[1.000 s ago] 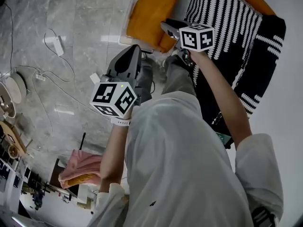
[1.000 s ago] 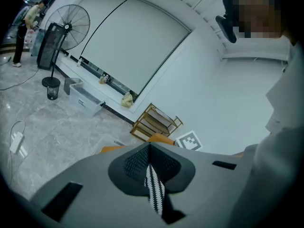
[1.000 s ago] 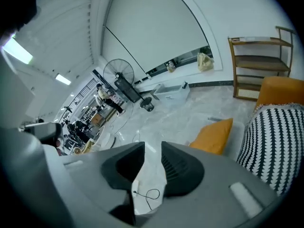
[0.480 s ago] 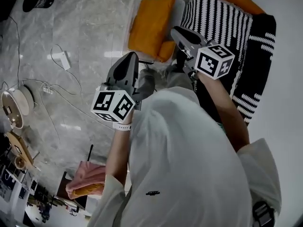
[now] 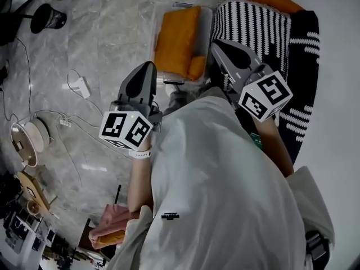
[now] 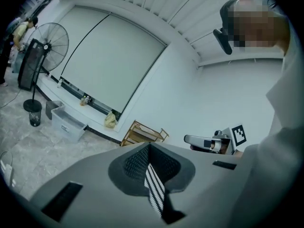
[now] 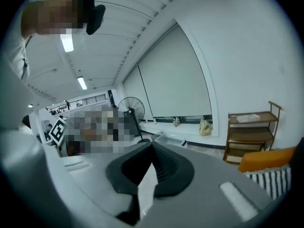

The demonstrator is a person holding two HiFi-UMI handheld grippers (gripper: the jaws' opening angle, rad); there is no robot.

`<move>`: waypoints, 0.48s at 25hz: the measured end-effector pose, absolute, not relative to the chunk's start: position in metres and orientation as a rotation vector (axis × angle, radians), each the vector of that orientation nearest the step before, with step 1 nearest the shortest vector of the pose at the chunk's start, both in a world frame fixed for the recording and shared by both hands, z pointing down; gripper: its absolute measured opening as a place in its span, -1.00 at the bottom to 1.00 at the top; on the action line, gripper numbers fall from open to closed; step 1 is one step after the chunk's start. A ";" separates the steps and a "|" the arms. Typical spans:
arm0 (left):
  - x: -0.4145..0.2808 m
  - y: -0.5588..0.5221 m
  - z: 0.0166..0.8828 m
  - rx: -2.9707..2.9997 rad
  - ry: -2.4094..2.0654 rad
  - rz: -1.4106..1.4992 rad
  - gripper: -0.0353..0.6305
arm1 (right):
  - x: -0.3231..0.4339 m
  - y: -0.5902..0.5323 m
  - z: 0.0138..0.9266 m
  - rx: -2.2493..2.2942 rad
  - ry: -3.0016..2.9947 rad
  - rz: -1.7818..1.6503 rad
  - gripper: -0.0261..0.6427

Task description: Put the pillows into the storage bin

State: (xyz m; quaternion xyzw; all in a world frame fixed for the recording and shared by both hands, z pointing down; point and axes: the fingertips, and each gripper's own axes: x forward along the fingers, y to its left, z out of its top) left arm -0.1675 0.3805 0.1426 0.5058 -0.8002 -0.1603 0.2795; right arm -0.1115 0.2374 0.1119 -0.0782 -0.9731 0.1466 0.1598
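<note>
Orange pillow (image 5: 178,38) is lying in the bin (image 5: 206,21), striped pillow (image 5: 256,27) beside it. I am holding left gripper (image 5: 147,66) and right gripper (image 5: 217,43) squeezed shut, empty, near the bin.

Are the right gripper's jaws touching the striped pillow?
Apart. In the right gripper view the right gripper has just closed its jaws on nothing; the striped pillow sits off at lower right.

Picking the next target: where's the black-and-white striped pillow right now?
Head view, upper right: the striped pillow lies just right of the storage bin, which holds an orange pillow, and just beyond the right gripper.
</note>
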 end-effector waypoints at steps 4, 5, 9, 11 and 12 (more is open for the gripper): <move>-0.169 0.378 0.114 1.422 -2.140 -0.388 -0.87 | -0.098 0.232 0.075 -0.190 -2.847 0.341 -0.89; -0.170 0.377 0.105 1.438 -2.148 -0.380 -0.87 | -0.095 0.232 0.066 -0.187 -2.862 0.316 -0.89; -0.166 0.380 0.073 1.505 -2.187 -0.358 -0.87 | -0.080 0.233 0.034 -0.135 -2.920 0.216 -0.89; -0.164 0.384 0.058 1.529 -2.203 -0.369 -0.87 | -0.075 0.236 0.020 -0.103 -2.934 0.177 -0.89; -0.163 0.386 0.052 1.537 -2.210 -0.379 -0.87 | -0.073 0.237 0.015 -0.090 -2.937 0.163 -0.89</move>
